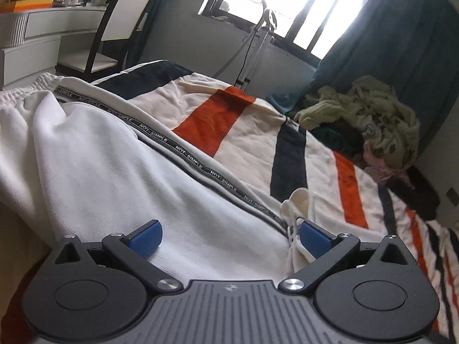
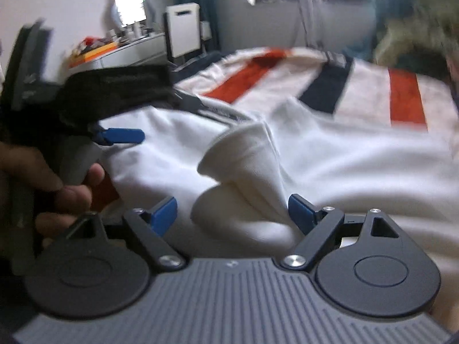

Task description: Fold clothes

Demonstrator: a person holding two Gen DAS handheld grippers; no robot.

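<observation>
The white cotton trousers with a black side tape lettered "NOT SIMPLE" [image 1: 120, 154] lie spread across the bed with the cream blanket striped in orange and navy [image 1: 258, 132], and everything else is placed from them. The left tool [image 1: 229, 238] hovers low just above the cloth, its blue-padded fingers [image 1: 146, 238] spread wide with nothing between them; one pad sits over plain white fabric, the other right beside a bunched cream edge where the lettered tape runs out. In the right wrist view, which is blurred, the right tool [image 2: 232, 212] is also spread wide, and a raised fold of the trousers [image 2: 241, 169] stands up between its blue pads without being pinched. Left of that fold, the person's hand [image 2: 63, 183] grips the handle of the left tool, whose blue pads point out over the white cloth. Beyond the trousers, on the far side of the bed, a heap of pale yellow-green knitted clothing [image 1: 373, 120] rests against dark teal curtains [image 1: 401, 37]. Past the elastic waistband end of the trousers stand a white desk surface cluttered with small items [image 1: 43, 20] and a chair with a white back and dark frame [image 1: 114, 28], under a bright window [image 1: 287, 3].
</observation>
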